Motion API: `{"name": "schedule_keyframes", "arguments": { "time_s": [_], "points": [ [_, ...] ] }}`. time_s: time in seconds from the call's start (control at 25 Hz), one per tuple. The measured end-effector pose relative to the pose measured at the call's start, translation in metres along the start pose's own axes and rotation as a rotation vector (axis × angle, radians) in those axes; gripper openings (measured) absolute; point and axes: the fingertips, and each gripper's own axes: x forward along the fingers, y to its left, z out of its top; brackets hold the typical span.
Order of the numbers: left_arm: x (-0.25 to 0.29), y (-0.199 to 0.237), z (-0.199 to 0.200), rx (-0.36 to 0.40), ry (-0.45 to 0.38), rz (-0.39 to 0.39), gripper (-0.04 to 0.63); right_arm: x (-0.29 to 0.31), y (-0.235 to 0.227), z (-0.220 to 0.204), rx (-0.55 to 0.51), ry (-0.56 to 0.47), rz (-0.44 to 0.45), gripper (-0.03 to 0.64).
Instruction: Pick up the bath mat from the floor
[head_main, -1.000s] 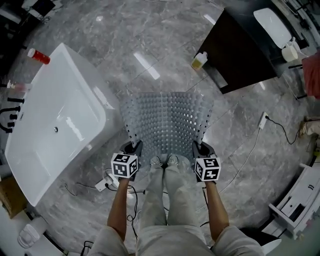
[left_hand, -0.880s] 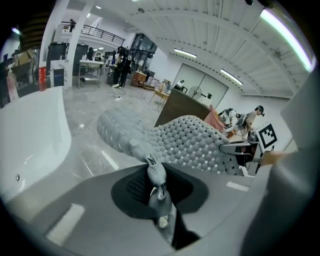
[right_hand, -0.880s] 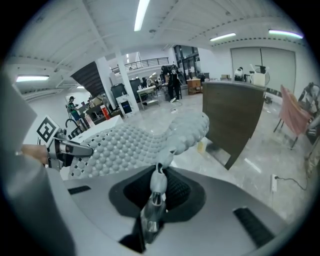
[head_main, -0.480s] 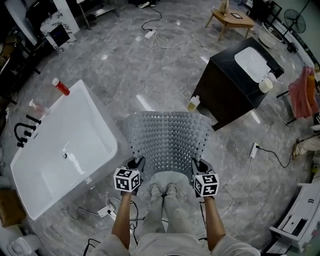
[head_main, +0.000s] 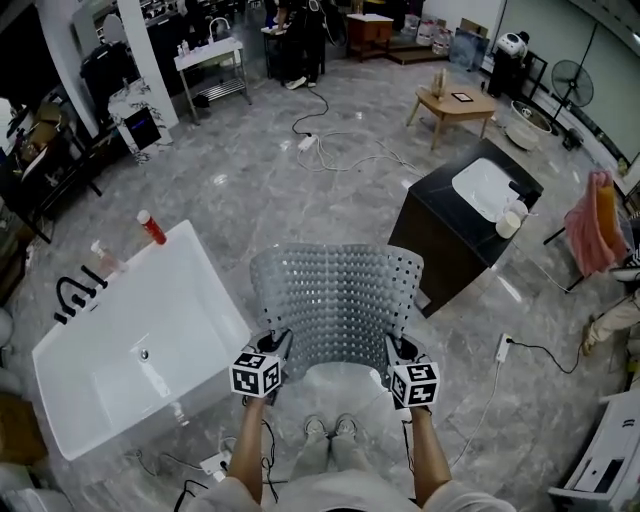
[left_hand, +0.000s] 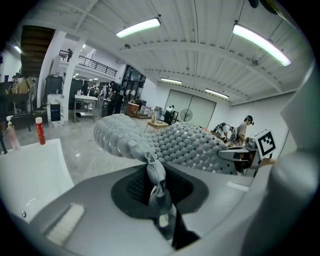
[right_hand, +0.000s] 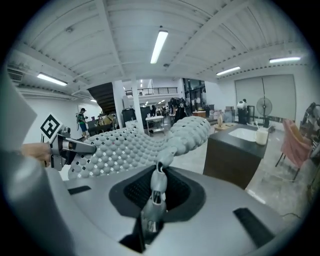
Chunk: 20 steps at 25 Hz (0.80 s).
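The grey bath mat (head_main: 335, 300), studded with bumps and holes, hangs clear of the floor, stretched between my two grippers and curving away from me. My left gripper (head_main: 275, 350) is shut on the mat's near left corner, and my right gripper (head_main: 397, 352) is shut on its near right corner. In the left gripper view the mat (left_hand: 170, 142) bunches into a pinched fold between that gripper's (left_hand: 156, 187) jaws. The right gripper view shows the mat (right_hand: 135, 142) the same way, squeezed thin in that gripper (right_hand: 157, 180).
A white bathtub (head_main: 130, 340) stands at the left with a red bottle (head_main: 151, 227) on its rim. A dark vanity with a sink (head_main: 460, 225) stands at the right. Cables (head_main: 330, 150) and a power strip (head_main: 503, 348) lie on the grey floor. The person's feet (head_main: 330, 428) stand below the mat.
Both grippers have risen together with the mat's near corners held. The mat has come up off the floor and hangs higher, and more of the room has come into view.
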Motion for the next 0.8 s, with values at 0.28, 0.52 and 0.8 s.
{"name": "schedule_keyframes", "arguments": {
  "time_s": [0.28, 0.52, 0.8],
  "points": [
    [-0.028, -0.014, 0.063, 0.043, -0.085, -0.006, 0.054, -0.022, 0.003, 0.067, -0.046, -0.097, -0.006, 0.052],
    [-0.047, -0.029, 0.103, 0.081, -0.15, -0.006, 0.054, -0.039, 0.007, 0.105, -0.076, -0.165, -0.004, 0.052],
    [-0.07, -0.034, 0.128, 0.091, -0.207, 0.005, 0.054, -0.059, 0.009, 0.13, -0.077, -0.235, -0.009, 0.052]
  ]
}}
